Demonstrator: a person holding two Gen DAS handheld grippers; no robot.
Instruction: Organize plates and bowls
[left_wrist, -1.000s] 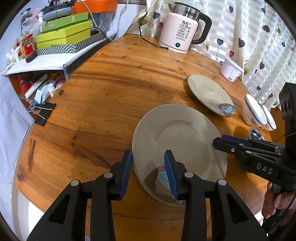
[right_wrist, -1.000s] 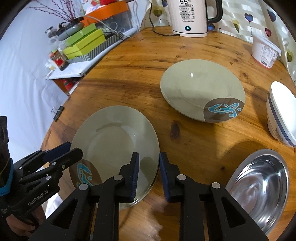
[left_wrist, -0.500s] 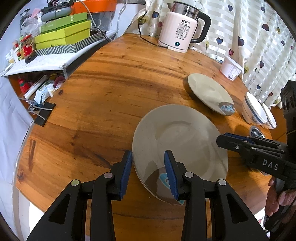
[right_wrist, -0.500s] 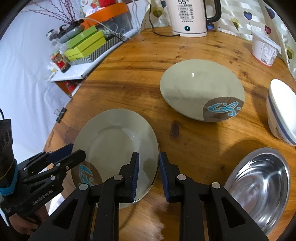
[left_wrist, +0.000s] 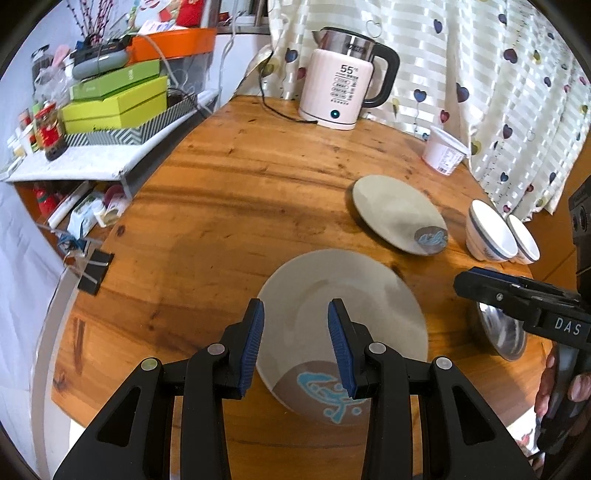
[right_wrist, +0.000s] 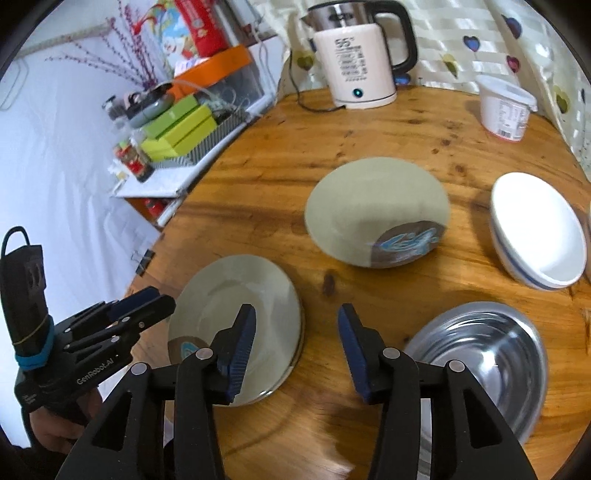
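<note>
As right claw (right_wrist: 297, 347) opens, near plate (right_wrist: 236, 314) lies left — untouched, flat.

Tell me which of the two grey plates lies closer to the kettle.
The far plate, beside the white bowl; the other plate lies near both grippers.

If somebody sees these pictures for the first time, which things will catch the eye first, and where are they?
The near plate with a blue pattern lies flat on the round wooden table, just below the left gripper. A second such plate sits farther back, with a white bowl and a steel bowl toward the right. The right gripper, its jaws opening with nothing between them, hangs between near plate and steel bowl; a pink kettle stands at the back.
</note>
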